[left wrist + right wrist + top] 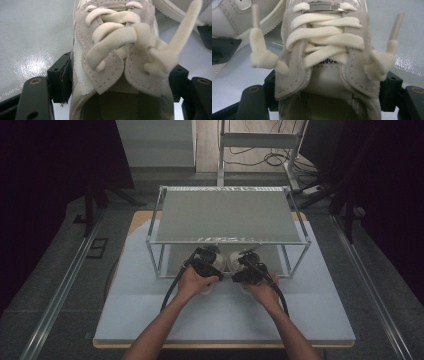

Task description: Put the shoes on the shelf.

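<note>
A pair of pale grey-and-white sneakers with thick cream laces stands side by side on the white mat, at the front of the metal rack (227,215). My left gripper (212,258) is shut on the left sneaker (110,57), its black pads (60,77) pressing both sides of the collar. That sneaker's laces are knotted loosely, and one end sticks up to the right. My right gripper (246,261) is shut on the right sneaker (324,47) in the same way, with a loose lace end on each side. In the high view both toes point under the rack's top shelf.
The rack is an open metal frame with a grey top shelf and thin corner posts (156,255) on either side of the sneakers. The white mat (225,315) covers a wooden tabletop. Grey floor rails run along both sides, and cables lie on the floor behind.
</note>
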The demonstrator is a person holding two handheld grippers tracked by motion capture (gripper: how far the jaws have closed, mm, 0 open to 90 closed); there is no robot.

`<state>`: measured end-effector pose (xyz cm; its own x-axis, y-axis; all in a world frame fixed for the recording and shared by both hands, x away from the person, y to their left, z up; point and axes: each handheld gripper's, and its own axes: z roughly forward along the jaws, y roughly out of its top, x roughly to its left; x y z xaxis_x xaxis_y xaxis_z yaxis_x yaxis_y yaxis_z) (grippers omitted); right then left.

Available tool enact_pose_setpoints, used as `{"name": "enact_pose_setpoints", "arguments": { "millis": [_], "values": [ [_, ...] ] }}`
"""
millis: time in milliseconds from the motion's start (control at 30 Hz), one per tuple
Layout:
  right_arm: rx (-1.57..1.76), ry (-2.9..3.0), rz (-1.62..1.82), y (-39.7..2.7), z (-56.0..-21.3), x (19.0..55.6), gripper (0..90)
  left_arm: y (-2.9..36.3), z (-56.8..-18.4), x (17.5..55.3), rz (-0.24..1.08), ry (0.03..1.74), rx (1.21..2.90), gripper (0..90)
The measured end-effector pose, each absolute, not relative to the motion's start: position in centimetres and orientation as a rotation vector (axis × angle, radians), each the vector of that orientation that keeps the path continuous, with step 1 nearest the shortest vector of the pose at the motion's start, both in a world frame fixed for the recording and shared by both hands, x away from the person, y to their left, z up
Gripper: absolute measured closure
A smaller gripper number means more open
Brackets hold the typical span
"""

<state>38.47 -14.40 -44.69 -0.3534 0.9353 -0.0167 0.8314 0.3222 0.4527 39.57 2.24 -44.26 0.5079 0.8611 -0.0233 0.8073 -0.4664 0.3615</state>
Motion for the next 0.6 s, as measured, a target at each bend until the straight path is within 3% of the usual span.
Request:
{"name": "enact_pose_setpoints", "arguments": {
  "millis": [300, 500, 567, 600],
  "values": [
    [1.592, 2.303, 0.558, -14.6, -45.0, 38.5, 25.2, 1.8, -44.3, 39.4, 0.211, 1.429, 2.411, 22.2],
    [1.574, 2.297, 0.580, -14.7, -44.3, 38.2, 18.4, 2.3, -44.3, 39.5, 0.208, 1.375, 2.427, 18.9],
    [1.554, 2.285, 0.576, -15.0, -44.1, 38.1, 16.9, 1.9, -44.1, 38.4, 0.176, 1.501, 2.300, 18.3],
    [1.546, 2.281, 0.586, -15.1, -44.1, 38.0, 16.9, 2.2, -44.0, 38.4, 0.185, 1.469, 2.311, 17.9]
  ]
}}
